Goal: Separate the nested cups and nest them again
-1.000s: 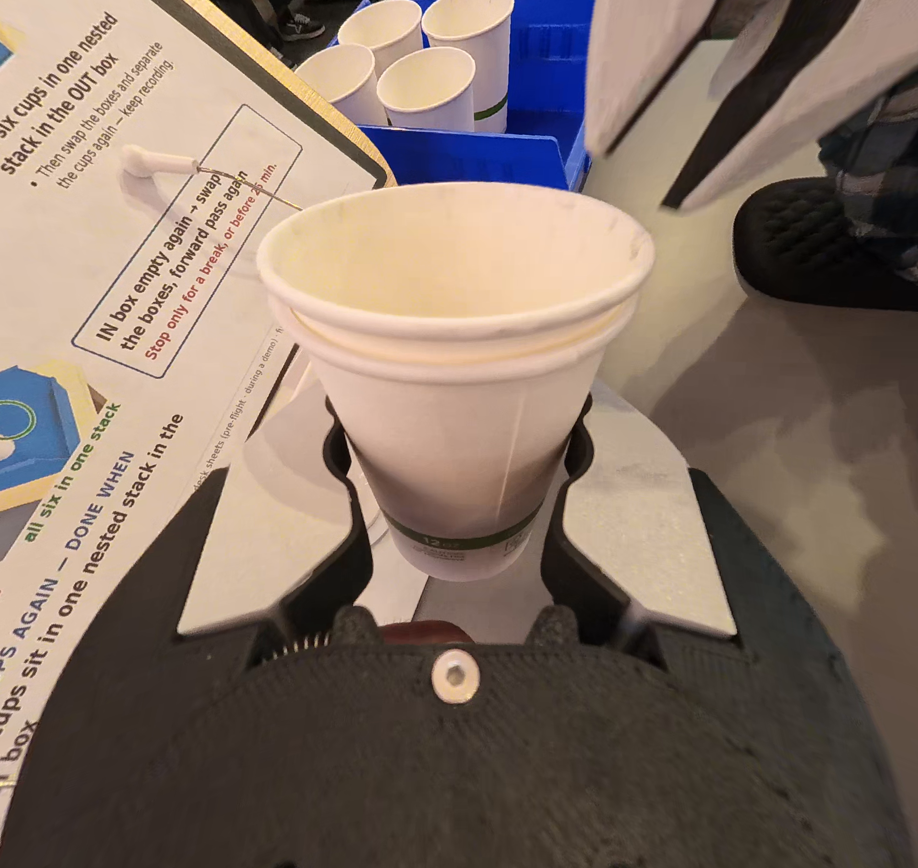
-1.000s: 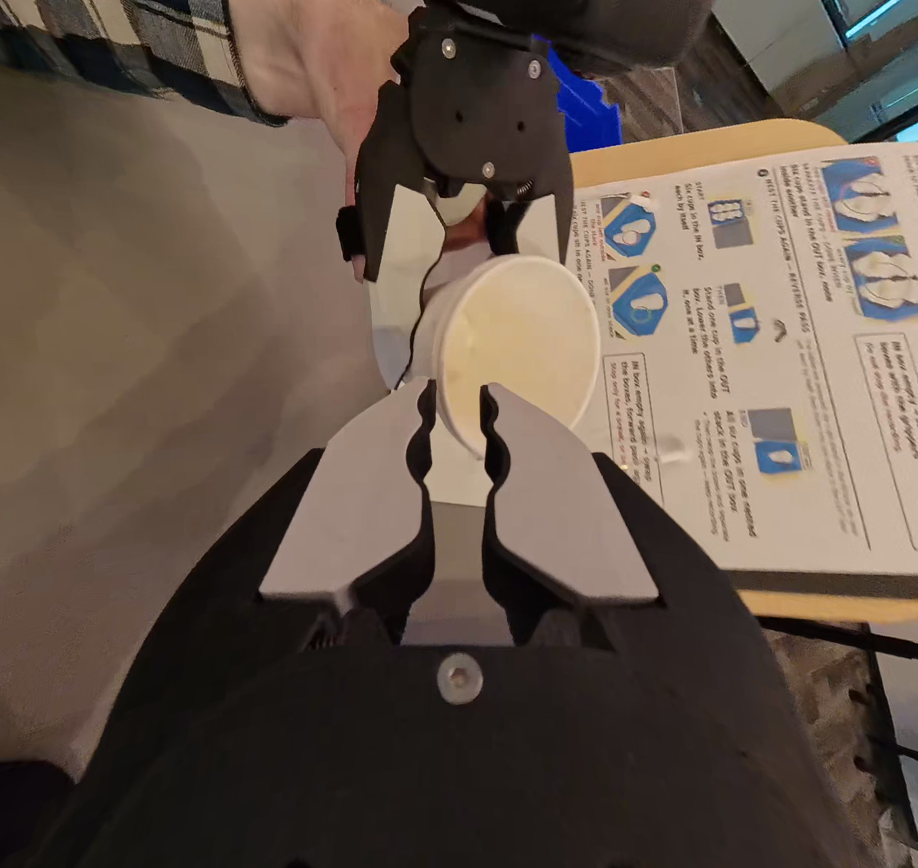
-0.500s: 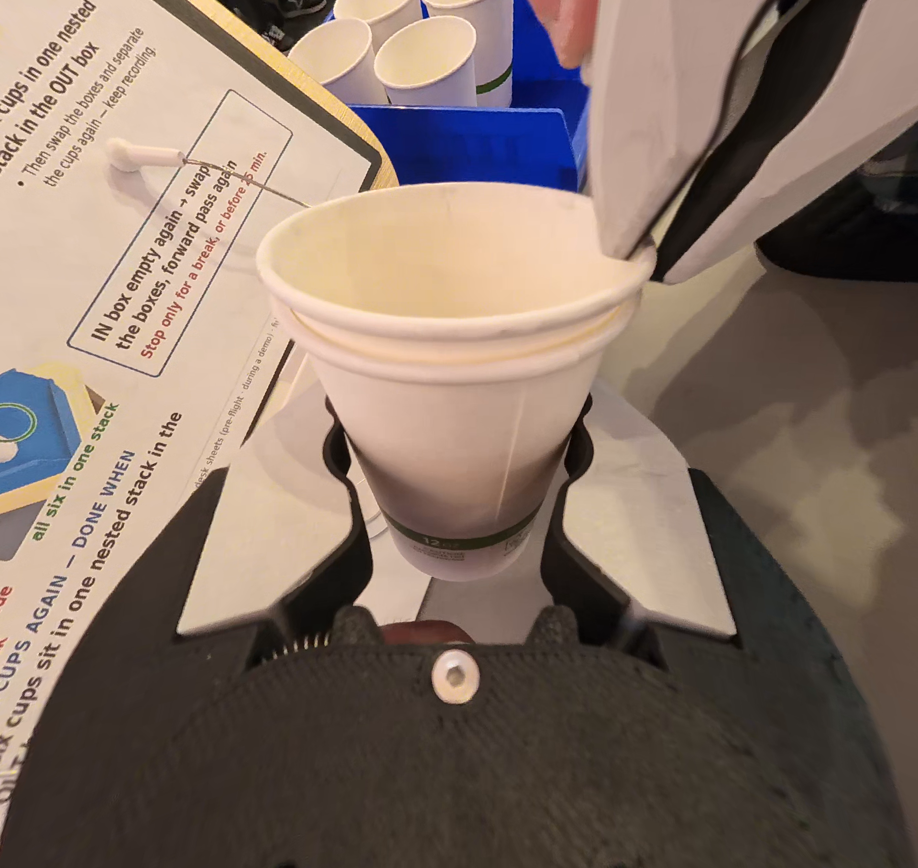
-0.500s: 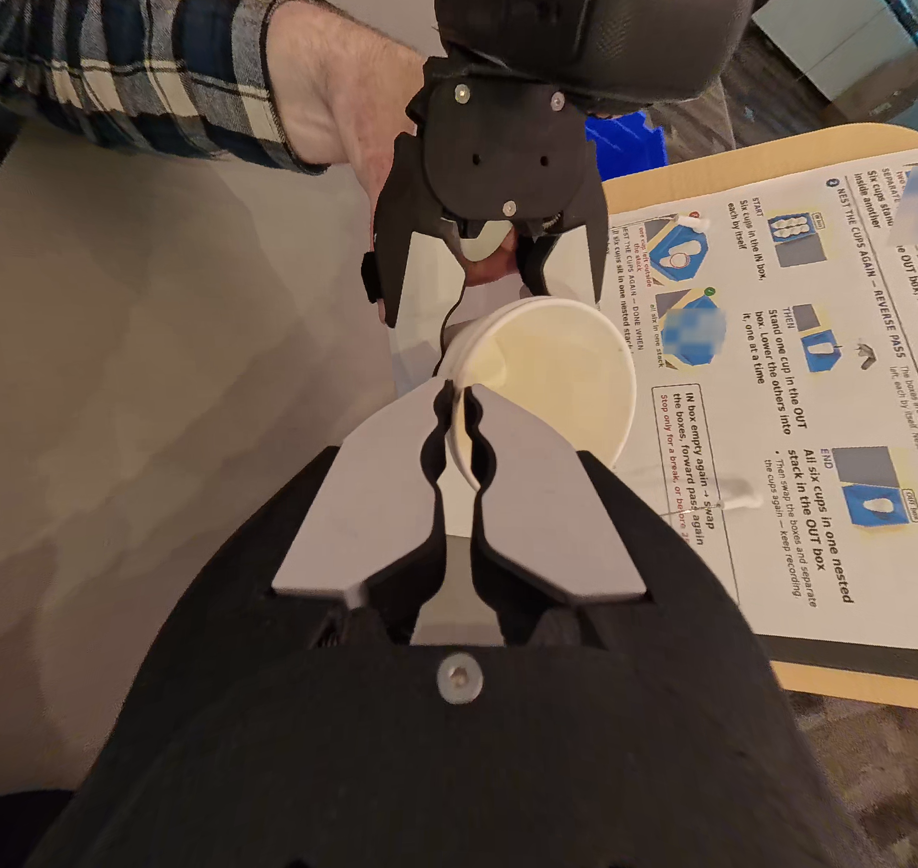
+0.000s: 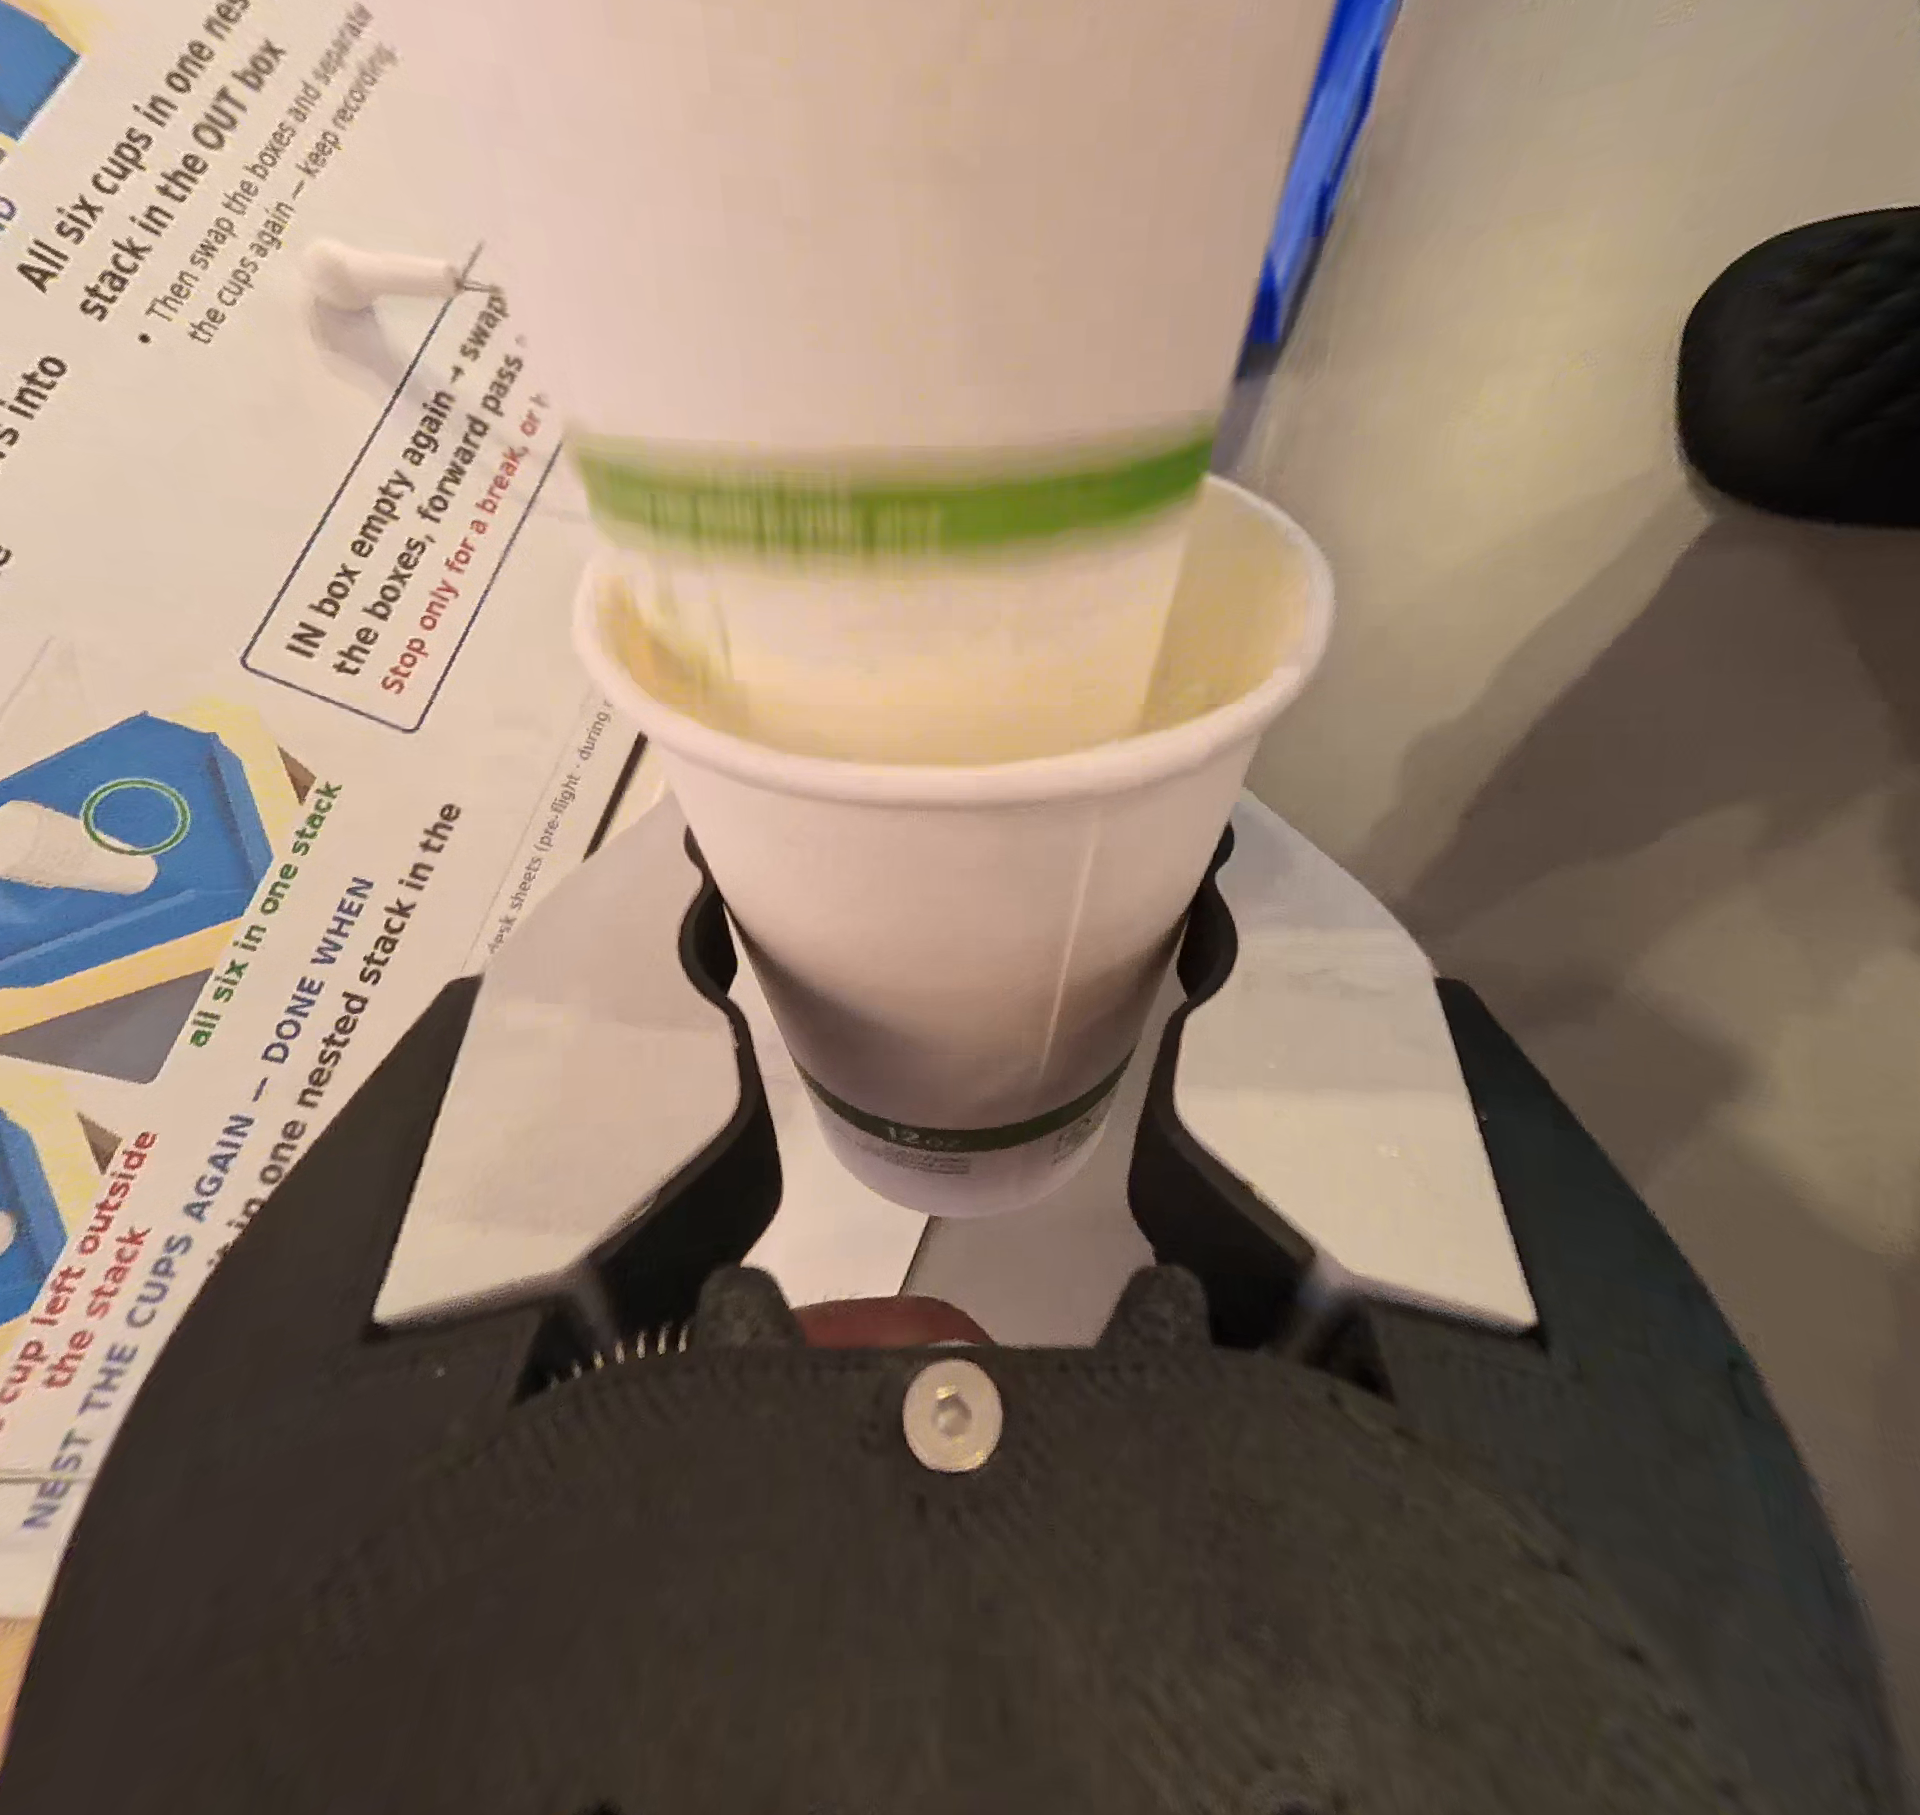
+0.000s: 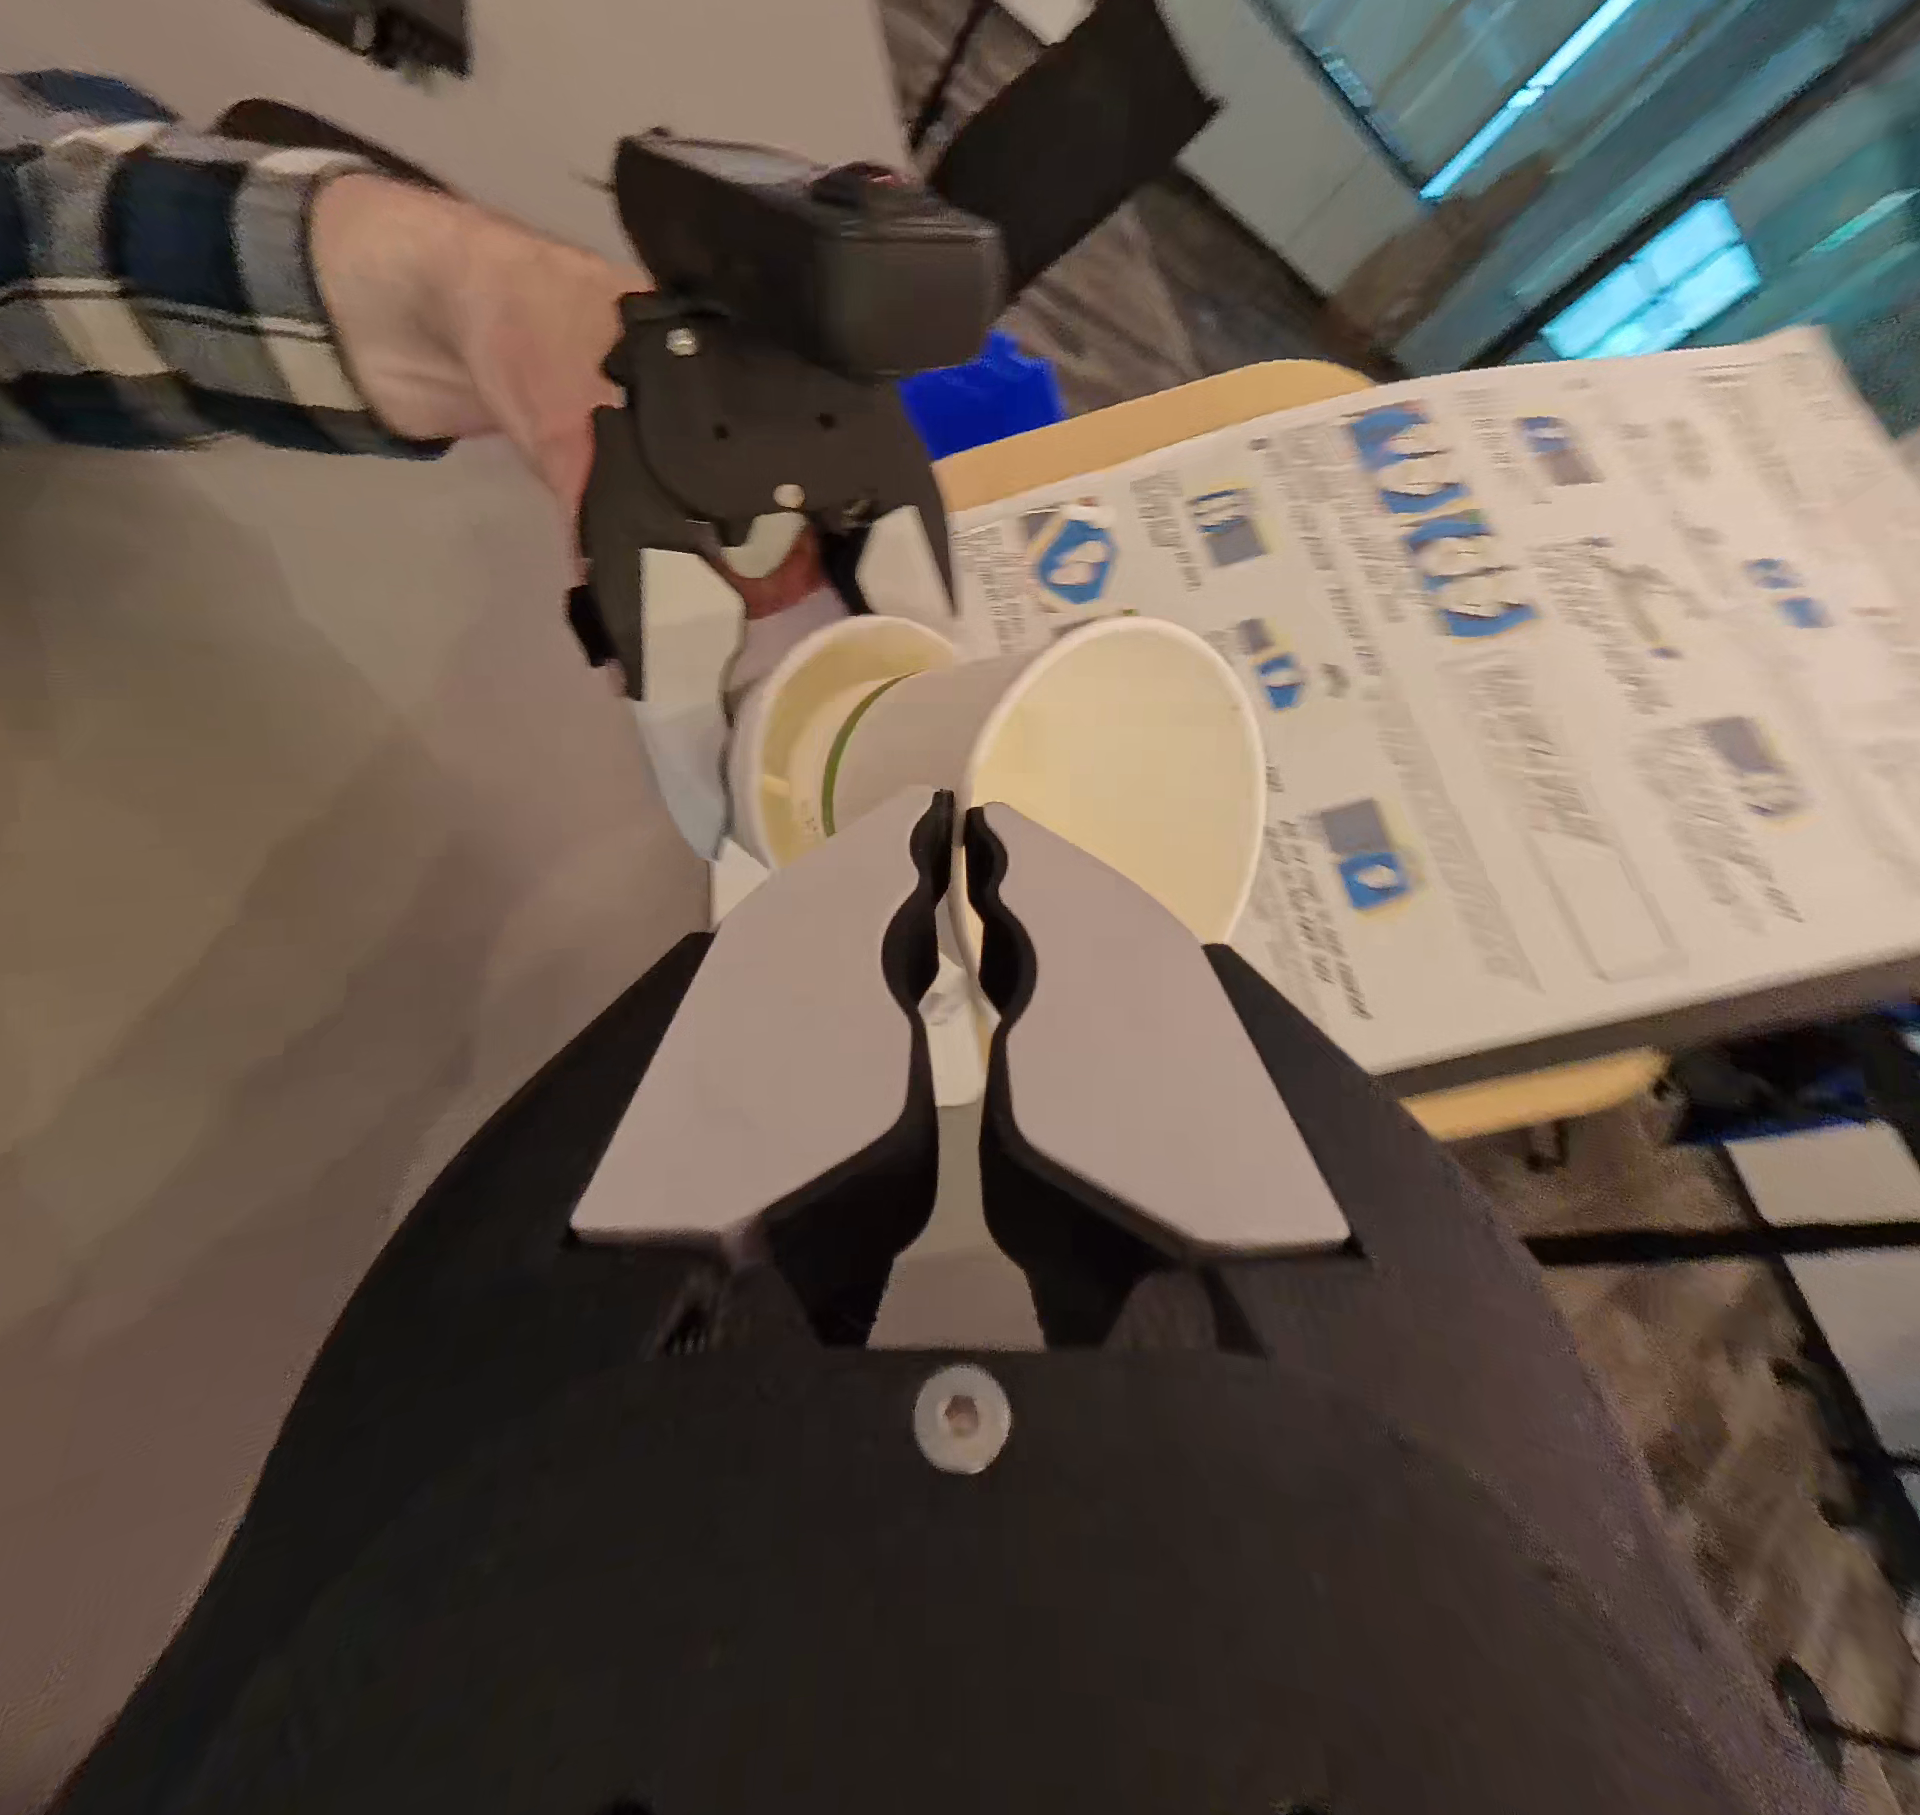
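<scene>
Two grippers hold two white paper cups: the left gripper [image 5: 956, 924], spread wide, clamps the lower cup [image 5: 966, 924], while the right gripper [image 6: 958, 820], nearly shut, pinches the rim of the upper cup [image 6: 1117, 778], its base inside the lower cup, beside one instruction sheet [image 6: 1507, 685].

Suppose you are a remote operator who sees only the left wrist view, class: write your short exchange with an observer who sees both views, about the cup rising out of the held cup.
Operator: What holds the upper cup? Its top is cut off for me.
Observer: The right gripper pinches its rim wall, one finger inside the cup and one outside.
Operator: Is it fully out of the lower cup?
Observer: No; its green-banded base still sits inside the lower cup's mouth.
Operator: Who holds the left gripper?
Observer: A hand in a plaid sleeve, beside the instruction sheet.
</scene>
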